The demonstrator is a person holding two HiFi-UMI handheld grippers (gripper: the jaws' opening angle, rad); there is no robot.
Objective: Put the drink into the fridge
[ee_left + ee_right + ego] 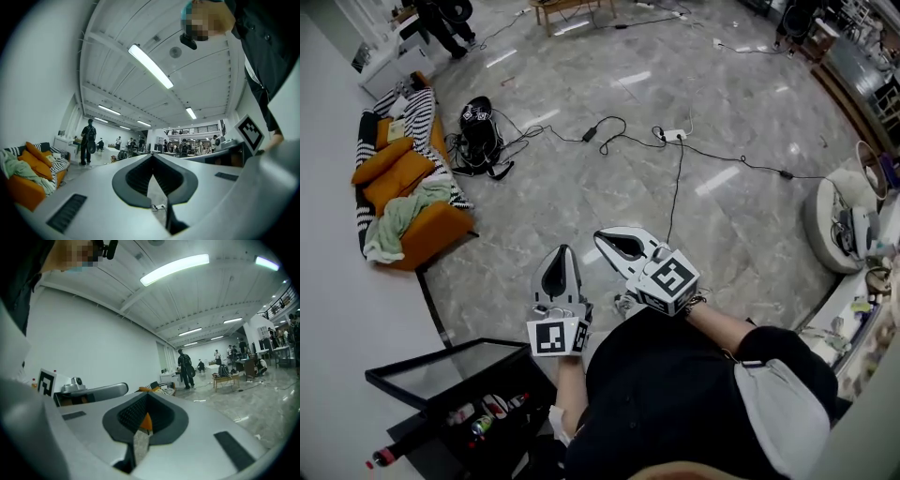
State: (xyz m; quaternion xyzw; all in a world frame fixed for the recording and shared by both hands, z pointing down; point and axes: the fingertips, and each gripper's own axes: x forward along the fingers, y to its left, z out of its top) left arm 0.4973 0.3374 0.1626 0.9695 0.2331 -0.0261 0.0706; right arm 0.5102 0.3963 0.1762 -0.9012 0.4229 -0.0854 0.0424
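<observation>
My left gripper (pixel 562 253) and right gripper (pixel 605 237) are held out side by side in front of the person's dark torso, above the marble floor. Both are shut with nothing between the jaws. The left gripper view shows its jaws (pixel 152 157) meeting at the tips and pointing level across the hall. My right gripper (pixel 146 397) points the same way towards the orange sofa. Low at the left stands a black case with a raised glass lid (pixel 441 370). Several bottles and cans (pixel 487 412) lie inside it, well apart from both grippers. No fridge is identifiable.
An orange sofa (pixel 412 187) with striped cushions and a green cloth stands against the left wall. A black backpack (pixel 478 131), cables and a power strip (pixel 675 134) lie on the floor ahead. A white round device (pixel 844 220) sits at the right; a person (pixel 441 23) stands far back.
</observation>
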